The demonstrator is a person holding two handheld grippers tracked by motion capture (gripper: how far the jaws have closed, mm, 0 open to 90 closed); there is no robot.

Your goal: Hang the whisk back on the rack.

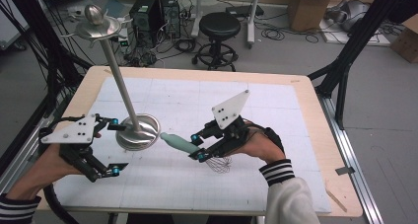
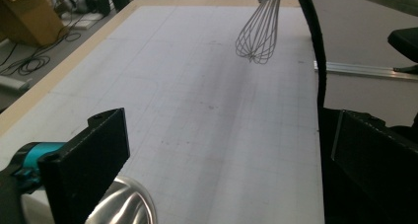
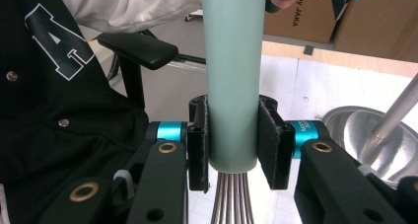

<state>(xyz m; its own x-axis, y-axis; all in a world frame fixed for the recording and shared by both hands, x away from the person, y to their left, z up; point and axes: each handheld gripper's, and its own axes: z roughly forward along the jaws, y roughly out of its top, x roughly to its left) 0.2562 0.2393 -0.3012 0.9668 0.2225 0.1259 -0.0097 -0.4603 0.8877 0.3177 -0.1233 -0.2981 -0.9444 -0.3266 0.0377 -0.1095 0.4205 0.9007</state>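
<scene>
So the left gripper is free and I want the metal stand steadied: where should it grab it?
Probably low on the thin pole, just above the round base, coming level from the left gripper side: the pole is slim enough for the open jaws, the base too wide.

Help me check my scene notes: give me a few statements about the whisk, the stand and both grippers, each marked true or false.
1. The right gripper is shut on the whisk's pale green handle. True.
2. The left gripper grips the metal stand. False: its jaws stand open, holding nothing.
3. The whisk's wires rest in the stand's base. False: they hang above the white mat.
4. The stand's pole leans. True.
</scene>
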